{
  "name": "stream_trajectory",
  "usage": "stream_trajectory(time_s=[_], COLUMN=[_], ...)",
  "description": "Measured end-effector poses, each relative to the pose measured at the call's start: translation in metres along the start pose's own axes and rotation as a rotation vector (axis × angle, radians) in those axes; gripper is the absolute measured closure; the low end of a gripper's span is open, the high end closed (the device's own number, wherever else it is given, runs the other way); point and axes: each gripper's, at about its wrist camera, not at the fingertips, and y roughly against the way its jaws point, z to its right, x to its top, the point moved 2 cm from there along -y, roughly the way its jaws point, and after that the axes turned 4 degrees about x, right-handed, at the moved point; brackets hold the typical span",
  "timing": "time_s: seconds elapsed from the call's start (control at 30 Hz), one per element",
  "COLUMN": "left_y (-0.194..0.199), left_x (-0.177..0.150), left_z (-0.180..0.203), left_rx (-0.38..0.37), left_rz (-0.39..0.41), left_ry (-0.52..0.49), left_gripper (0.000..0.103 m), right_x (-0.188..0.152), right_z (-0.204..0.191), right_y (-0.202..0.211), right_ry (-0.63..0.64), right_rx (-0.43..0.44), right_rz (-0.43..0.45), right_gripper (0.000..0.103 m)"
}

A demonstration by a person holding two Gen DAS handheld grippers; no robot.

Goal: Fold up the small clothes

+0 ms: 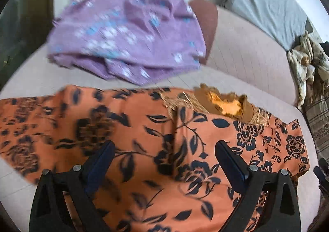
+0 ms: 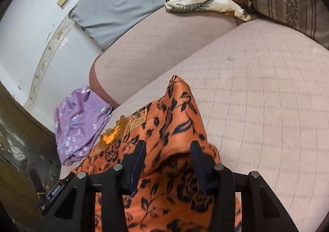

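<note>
Orange floral garment [image 1: 156, 149] lies spread on the pink bed [image 2: 257, 98], below both grippers. Left gripper [image 1: 164, 153] gapes wide, empty; right gripper [image 2: 167, 149] stands half open, gripping nothing. Pinch one edge cleanly, single layer, before folding.

Your right gripper [image 2: 167, 147] stood with jaws apart over the orange floral garment [image 2: 164, 129] on the pink mattress [image 2: 257, 88], cloth bunched between, pads not pressing; purple floral garment [image 2: 80, 121] lay left
</note>
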Motion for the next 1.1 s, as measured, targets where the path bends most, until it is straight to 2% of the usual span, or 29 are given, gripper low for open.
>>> stream_trajectory(time_s=[0.07, 0.17, 0.23, 0.3, 0.37, 0.4, 0.43, 0.47, 0.5, 0.53, 0.6, 0.77, 0.97, 1.03, 1.1], left_y=[-0.012, -0.027, -0.034, -0.039, -0.041, -0.041, -0.042, -0.043, -0.043, -0.042, -0.038, -0.01, 0.026, 0.023, 0.007], left_x=[0.002, 0.003, -0.001, -0.004, -0.004, -0.005, -0.006, -0.007, -0.008, -0.007, -0.006, 0.003, 0.023, 0.024, 0.019], left_z=[0.005, 0.01, 0.011, 0.018, 0.025, 0.027, 0.028, 0.03, 0.032, 0.031, 0.03, 0.024, 0.002, -0.003, -0.007], left_rx=[-0.014, -0.097, -0.129, -0.098, -0.082, -0.097, -0.095, -0.072, -0.041, -0.028, -0.063, -0.071, -0.072, -0.058, 0.012], left_rz=[-0.017, -0.061, -0.086, -0.083, -0.074, -0.074, -0.075, -0.068, -0.059, -0.051, -0.039, 0.003, 0.09, 0.068, 0.006], left_ry=[0.015, 0.049, 0.063, 0.015, -0.028, -0.031, -0.033, -0.047, -0.069, -0.079, -0.074, -0.088, -0.048, -0.053, -0.06], left_gripper=[0.005, 0.007, 0.025, 0.029, 0.041, 0.055, 0.063, 0.068, 0.08, 0.087, 0.097, 0.097, 0.097, 0.096, 0.094], right_x=[0.01, 0.019, 0.019, 0.017, 0.013, 0.013, 0.013, 0.013, 0.013, 0.012, 0.011, 0.008, 0.011, 0.01, 0.007], right_z=[0.005, 0.009, 0.009, 0.009, 0.008, 0.008, 0.009, 0.009, 0.01, 0.011, 0.012, 0.002, -0.019, -0.017, -0.008], right_y=[-0.011, -0.026, -0.038, -0.043, -0.049, -0.05, -0.049, -0.048, -0.047, -0.046, -0.046, -0.041, -0.025, -0.032, -0.048], right_ry=[-0.02, -0.052, -0.062, -0.051, -0.049, -0.054, -0.058, -0.059, -0.061, -0.068, -0.073, -0.009, 0.088, 0.085, 0.064], right_rx=[0.018, 0.027, 0.035, 0.031, 0.021, 0.028, 0.034, 0.037, 0.038, 0.04, 0.034, -0.003, 0.028, 0.031, 0.004], right_rz=[0.005, 0.003, -0.011, -0.021, -0.044, -0.047, -0.044, -0.04, -0.038, -0.037, -0.037, -0.024, 0.067, 0.04, -0.029], right_gripper=[0.057, 0.057, 0.057, 0.057, 0.057, 0.057, 0.057, 0.057, 0.057, 0.057, 0.057, 0.057, 0.057, 0.057, 0.057])
